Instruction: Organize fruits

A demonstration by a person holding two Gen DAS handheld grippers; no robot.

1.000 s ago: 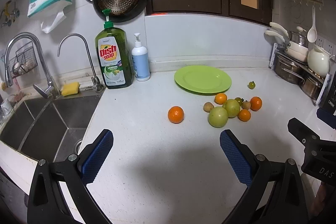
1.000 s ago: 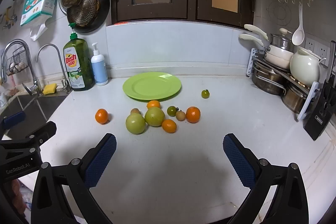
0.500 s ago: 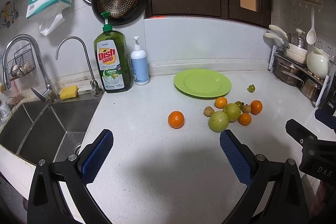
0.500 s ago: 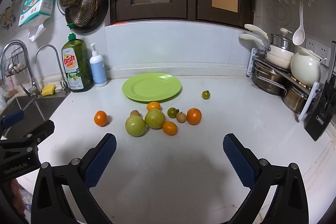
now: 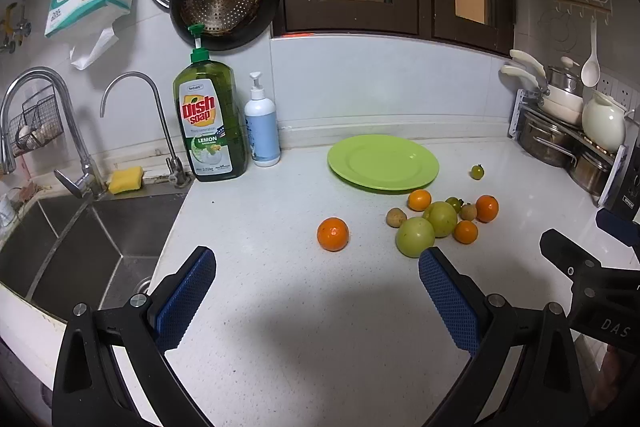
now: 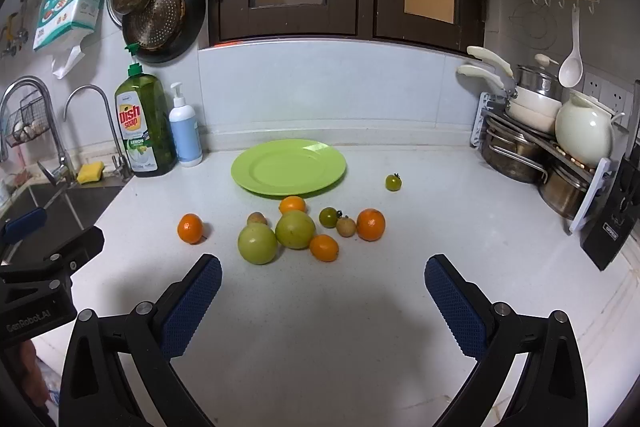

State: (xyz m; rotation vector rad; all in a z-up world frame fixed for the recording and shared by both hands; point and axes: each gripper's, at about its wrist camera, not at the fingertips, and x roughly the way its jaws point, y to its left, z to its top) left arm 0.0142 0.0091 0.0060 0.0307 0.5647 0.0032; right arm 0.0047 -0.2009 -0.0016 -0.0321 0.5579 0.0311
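Observation:
An empty green plate lies near the back of the white counter. In front of it sits a cluster of fruit: two green apples, several oranges and small brown and green fruits. One orange lies apart to the left, and a small green tomato apart to the right. My left gripper is open and empty, short of the lone orange. My right gripper is open and empty, short of the cluster.
A sink with two taps is at the left. A dish soap bottle and a white pump bottle stand by the wall. A rack of pots with a white jug and a knife block stand at the right.
Both grippers have shifted slightly; the fruit sits a little lower and nearer in both views. Nothing on the counter has moved.

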